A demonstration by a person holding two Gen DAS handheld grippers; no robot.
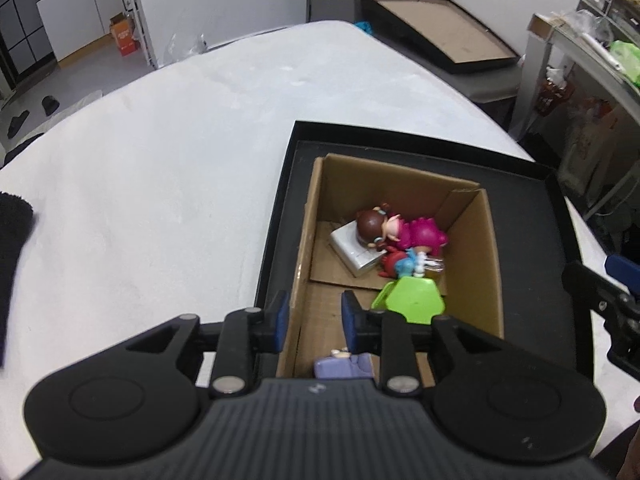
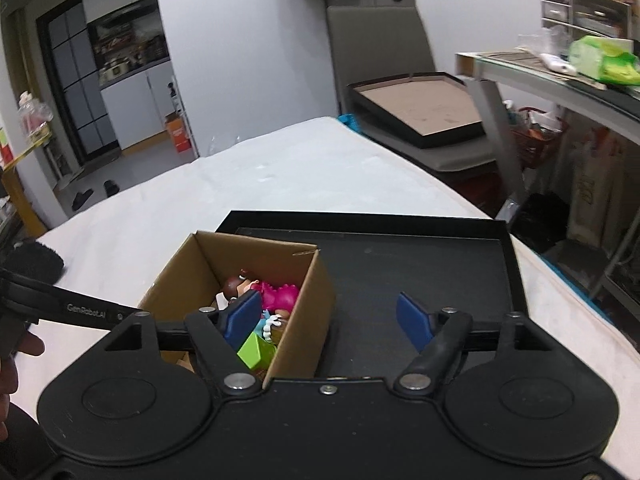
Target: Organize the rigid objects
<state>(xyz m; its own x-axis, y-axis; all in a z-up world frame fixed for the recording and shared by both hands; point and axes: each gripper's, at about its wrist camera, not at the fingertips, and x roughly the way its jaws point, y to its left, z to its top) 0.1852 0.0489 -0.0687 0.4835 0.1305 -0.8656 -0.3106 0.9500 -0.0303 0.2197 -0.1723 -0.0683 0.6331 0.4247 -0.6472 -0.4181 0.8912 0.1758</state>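
A cardboard box (image 1: 476, 248) (image 2: 308, 304) stands in a shallow black tray (image 1: 532, 240) (image 2: 420, 264) on the white table (image 1: 160, 160). Inside lie a doll in a magenta dress (image 1: 400, 232) (image 2: 276, 294), a small white box (image 1: 352, 252), a red and blue figure (image 1: 400, 264), a green piece (image 1: 412, 296) (image 2: 256, 350) and a purple item (image 1: 344, 366). My left gripper (image 1: 314, 320) hovers over the box's left wall, jaws a little apart, gripping nothing. My right gripper (image 2: 328, 316) stands wide open above the box's right wall, empty.
A black-framed board (image 1: 444, 28) (image 2: 424, 108) leans on a grey chair beyond the table. A dark cloth (image 1: 12, 240) (image 2: 36, 260) lies at the table's left edge. A cluttered side table (image 2: 600, 60) stands to the right. A hand (image 2: 24, 344) holds the left gripper.
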